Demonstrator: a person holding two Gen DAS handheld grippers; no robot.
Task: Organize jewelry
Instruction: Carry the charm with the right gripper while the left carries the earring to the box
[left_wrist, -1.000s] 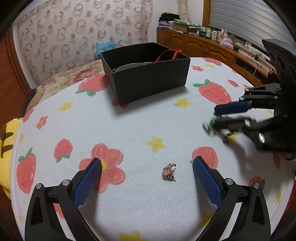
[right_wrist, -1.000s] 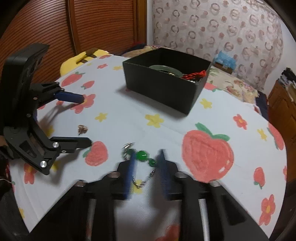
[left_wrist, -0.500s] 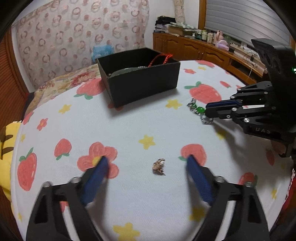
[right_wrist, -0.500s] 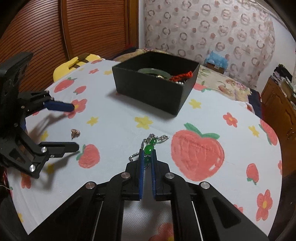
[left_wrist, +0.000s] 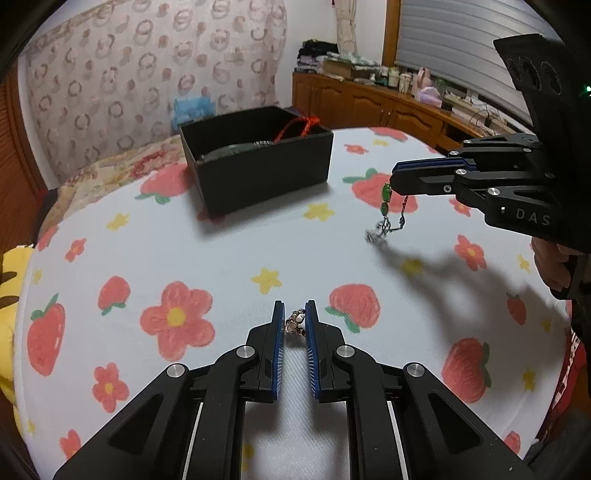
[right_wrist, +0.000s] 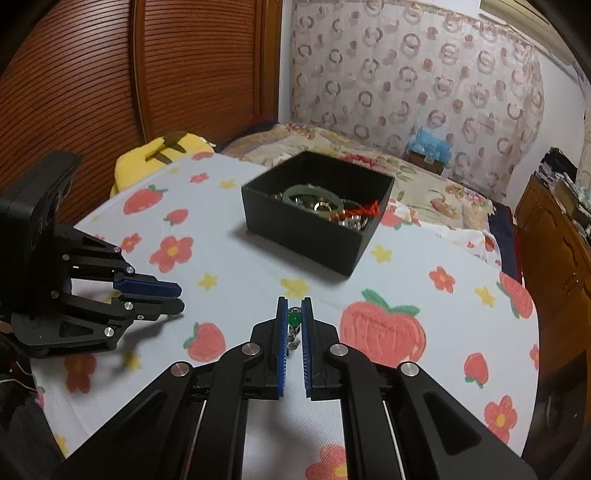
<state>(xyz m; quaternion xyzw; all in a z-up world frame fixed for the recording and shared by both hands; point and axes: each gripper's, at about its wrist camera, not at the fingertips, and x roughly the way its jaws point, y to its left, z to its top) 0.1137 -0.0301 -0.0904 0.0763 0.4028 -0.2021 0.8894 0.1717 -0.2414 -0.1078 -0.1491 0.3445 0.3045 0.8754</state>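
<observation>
A small rose-gold ring (left_wrist: 295, 325) lies on the strawberry-print tablecloth (left_wrist: 221, 251). My left gripper (left_wrist: 294, 316) has its jaws closing on it, and the blue pads touch both its sides. In the right wrist view the left gripper (right_wrist: 180, 295) sits low at the left. My right gripper (right_wrist: 294, 307) is shut on a silver chain with green beads (right_wrist: 294, 318). From the left wrist view the right gripper (left_wrist: 394, 178) is above the cloth, and the chain with green beads (left_wrist: 385, 206) dangles from it, its end near the cloth. A black open box (left_wrist: 258, 173) (right_wrist: 306, 236) stands beyond, holding a green bangle and a red cord.
A yellow plush (right_wrist: 155, 155) lies off the table's far left edge. Behind the table are a bed with a floral cover (right_wrist: 424, 184) and a patterned curtain. A wooden cabinet (left_wrist: 369, 107) runs along the right. A person's hand (left_wrist: 554, 266) holds the right gripper.
The left jaws went from wide open to closed around the ring. The right gripper rose with the green-bead chain, which now hangs down from its pads.
</observation>
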